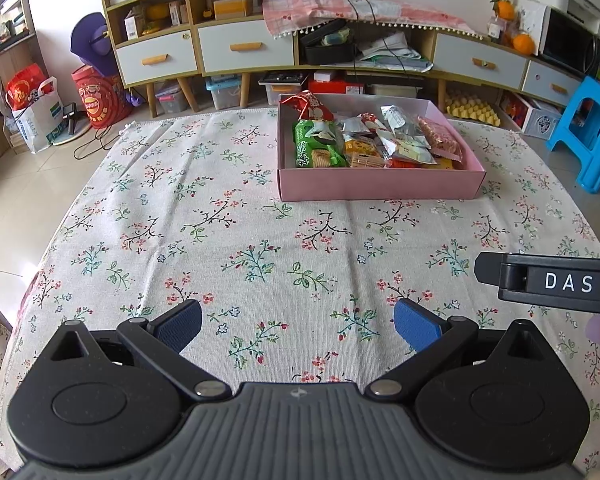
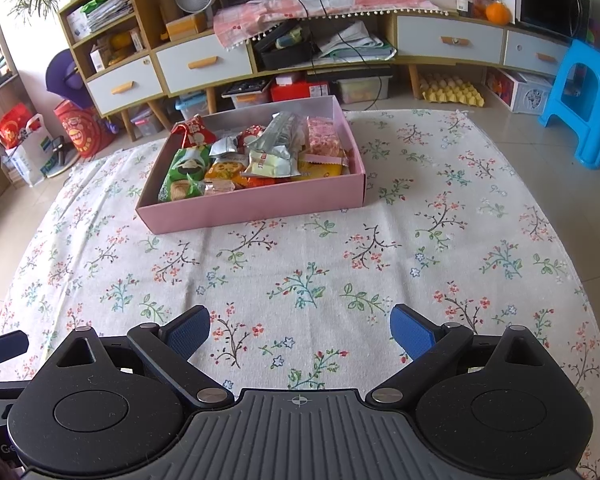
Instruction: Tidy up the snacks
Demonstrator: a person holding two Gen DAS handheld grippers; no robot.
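Both tools — left tool (image 1: 298, 326), right tool (image 2: 300, 330) — are being held released, empty; overfilled pink box (image 2: 260, 204) risks snacks (image 2: 256, 156) being knocked out.

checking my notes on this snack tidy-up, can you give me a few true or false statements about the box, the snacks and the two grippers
1. The pink box holds a pile of snack packets. True.
2. The left gripper is shut on a green biscuit packet. False: it is open and empty, and the green biscuit packet lies in the box.
3. The right gripper is open with nothing between its fingers. True.
4. Several snacks lie loose on the floral tablecloth in front of the box. False: the cloth shown around the box is bare of snacks.
5. The box has its lid on. False: it is open-topped, its contents showing.
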